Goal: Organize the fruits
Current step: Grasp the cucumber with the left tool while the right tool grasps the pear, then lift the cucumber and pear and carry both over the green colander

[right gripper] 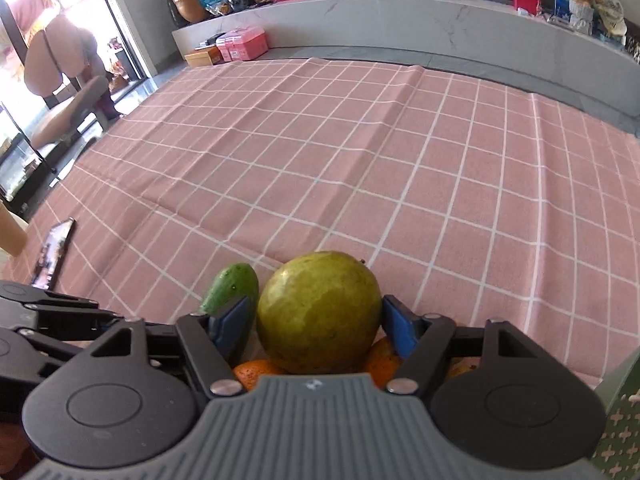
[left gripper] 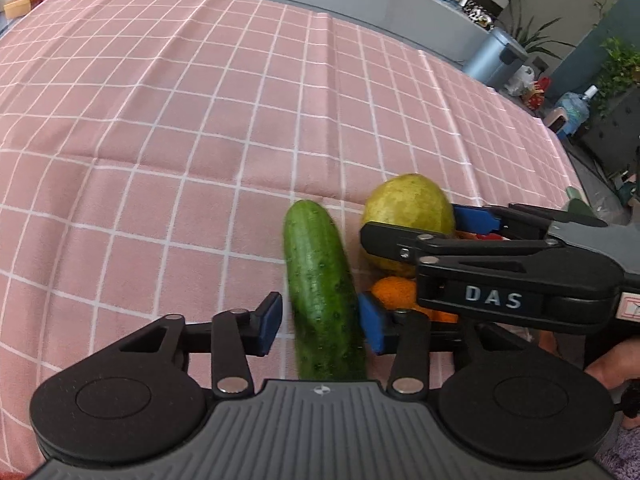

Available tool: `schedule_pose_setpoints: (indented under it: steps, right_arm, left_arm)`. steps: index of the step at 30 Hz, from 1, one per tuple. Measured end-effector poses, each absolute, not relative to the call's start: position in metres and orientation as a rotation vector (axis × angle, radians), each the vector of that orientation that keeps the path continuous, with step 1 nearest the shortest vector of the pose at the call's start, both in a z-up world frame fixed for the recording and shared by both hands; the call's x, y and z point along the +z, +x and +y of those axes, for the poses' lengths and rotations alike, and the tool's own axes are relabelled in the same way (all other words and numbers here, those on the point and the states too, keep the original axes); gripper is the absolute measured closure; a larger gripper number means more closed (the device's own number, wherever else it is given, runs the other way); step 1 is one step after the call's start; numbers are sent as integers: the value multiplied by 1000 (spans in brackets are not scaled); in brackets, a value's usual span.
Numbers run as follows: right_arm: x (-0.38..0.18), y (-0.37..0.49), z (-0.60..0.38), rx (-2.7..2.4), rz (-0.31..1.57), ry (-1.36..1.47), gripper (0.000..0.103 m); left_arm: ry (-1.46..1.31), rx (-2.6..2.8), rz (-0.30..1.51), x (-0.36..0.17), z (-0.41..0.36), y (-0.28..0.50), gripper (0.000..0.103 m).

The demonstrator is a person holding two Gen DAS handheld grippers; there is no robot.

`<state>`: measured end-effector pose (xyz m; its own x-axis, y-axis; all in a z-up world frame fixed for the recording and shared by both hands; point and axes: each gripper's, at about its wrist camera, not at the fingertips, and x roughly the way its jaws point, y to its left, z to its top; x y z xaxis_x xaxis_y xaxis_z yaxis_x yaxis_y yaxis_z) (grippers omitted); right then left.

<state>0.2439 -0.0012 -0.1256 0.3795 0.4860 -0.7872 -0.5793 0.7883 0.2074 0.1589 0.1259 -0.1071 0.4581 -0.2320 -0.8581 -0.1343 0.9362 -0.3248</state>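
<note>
A green cucumber [left gripper: 323,300] lies between the fingers of my left gripper [left gripper: 320,322]; the right pad touches it and a small gap shows at the left pad, so the jaws stand open around it. Its tip shows in the right wrist view [right gripper: 234,286]. A yellow-green guava [right gripper: 319,312] sits between the fingers of my right gripper [right gripper: 316,326], both blue pads at its sides. It also shows in the left wrist view [left gripper: 408,210], with the right gripper [left gripper: 464,236] reaching in from the right. Oranges [right gripper: 256,372] [left gripper: 394,294] lie under the guava.
A pink checked tablecloth [right gripper: 360,160] covers the table. A phone [right gripper: 54,252] lies near the table's left edge. A grey ledge with pink boxes [right gripper: 244,42] runs behind. A bin [left gripper: 494,58] and plants stand beyond the table's right side.
</note>
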Motion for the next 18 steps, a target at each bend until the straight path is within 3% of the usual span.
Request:
schedule_pose_setpoints:
  steps: [18]
  right_arm:
    - [-74, 209, -35, 652, 820, -59, 39]
  left_arm:
    - [-388, -35, 960, -75, 117, 121, 63]
